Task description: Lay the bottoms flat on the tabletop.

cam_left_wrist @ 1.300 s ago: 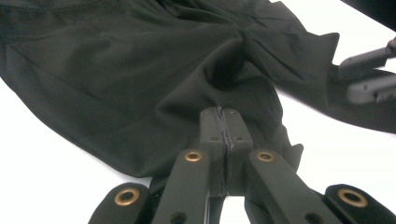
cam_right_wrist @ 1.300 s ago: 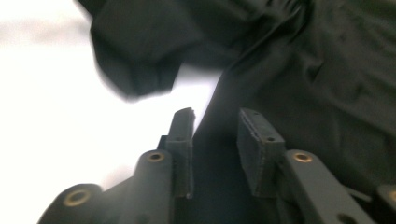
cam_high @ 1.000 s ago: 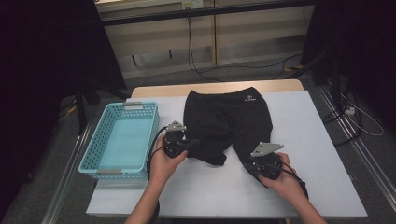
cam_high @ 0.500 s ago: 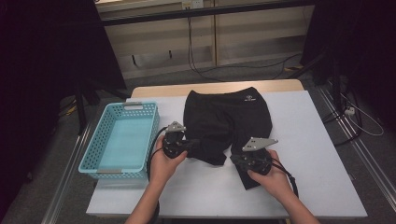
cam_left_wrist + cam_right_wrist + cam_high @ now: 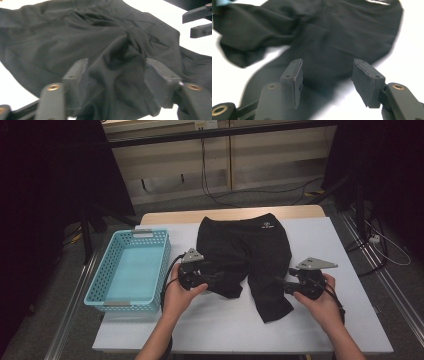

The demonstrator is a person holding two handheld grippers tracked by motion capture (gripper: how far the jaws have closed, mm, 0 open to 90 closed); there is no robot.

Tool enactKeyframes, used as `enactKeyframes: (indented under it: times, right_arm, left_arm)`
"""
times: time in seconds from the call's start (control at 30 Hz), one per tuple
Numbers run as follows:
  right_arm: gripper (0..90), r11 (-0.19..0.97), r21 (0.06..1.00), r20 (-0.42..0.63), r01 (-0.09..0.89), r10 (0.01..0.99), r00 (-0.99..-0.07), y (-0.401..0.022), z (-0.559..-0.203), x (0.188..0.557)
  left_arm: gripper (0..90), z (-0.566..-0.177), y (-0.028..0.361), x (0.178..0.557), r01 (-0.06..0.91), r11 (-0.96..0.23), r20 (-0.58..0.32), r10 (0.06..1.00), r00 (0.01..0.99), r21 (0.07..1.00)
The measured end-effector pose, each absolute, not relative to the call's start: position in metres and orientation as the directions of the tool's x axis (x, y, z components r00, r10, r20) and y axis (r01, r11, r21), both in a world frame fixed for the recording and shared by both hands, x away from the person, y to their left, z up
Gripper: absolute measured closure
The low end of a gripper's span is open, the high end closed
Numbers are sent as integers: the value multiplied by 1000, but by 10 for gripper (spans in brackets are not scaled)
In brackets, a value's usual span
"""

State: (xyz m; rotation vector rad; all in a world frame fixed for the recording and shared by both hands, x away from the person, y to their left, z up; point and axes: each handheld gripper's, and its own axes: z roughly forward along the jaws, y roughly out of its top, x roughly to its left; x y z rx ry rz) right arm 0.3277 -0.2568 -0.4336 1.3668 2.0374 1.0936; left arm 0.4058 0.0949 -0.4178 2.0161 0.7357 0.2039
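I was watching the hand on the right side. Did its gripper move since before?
Yes. The right gripper slid outward, off the shorts' leg and toward the table's right edge. Its jaws have just been opening, with nothing pinched between them.

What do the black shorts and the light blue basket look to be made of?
The black shorts look like a thin, matte stretch knit fabric: they bunch into soft folds. The light blue basket looks like moulded plastic, going by its rigid perforated walls and faint sheen.

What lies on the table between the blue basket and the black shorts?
In the high view, the left gripper and the hand holding it lie between the blue basket and the black shorts, over bare white table.
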Motion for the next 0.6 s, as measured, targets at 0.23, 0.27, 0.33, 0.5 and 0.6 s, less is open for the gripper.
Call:
enactKeyframes:
  times: [0.23, 0.27, 0.33, 0.5, 0.6]
  right_arm:
    - [452, 182, 791, 51, 583, 932, -360, -271, -441, 328]
    - [440, 184, 791, 46, 584, 933, -356, -271, -442, 328]
    - [397, 168, 794, 43, 585, 943, -330, -274, -441, 329]
    - [326, 151, 787, 53, 598, 950, -308, -277, -443, 328]
    - [297, 151, 783, 51, 604, 951, -304, -277, -445, 328]
  left_arm:
    - [251, -411, 75, 398, 386, -376, -147, 529, 836, 843]
    - [246, -411, 70, 397, 377, -382, -143, 517, 844, 844]
    - [244, -412, 60, 392, 366, -393, -144, 491, 859, 844]
    - [263, -425, 29, 378, 358, -430, -174, 411, 895, 829]
    - [350, -436, 13, 372, 339, -486, -161, 371, 915, 806]
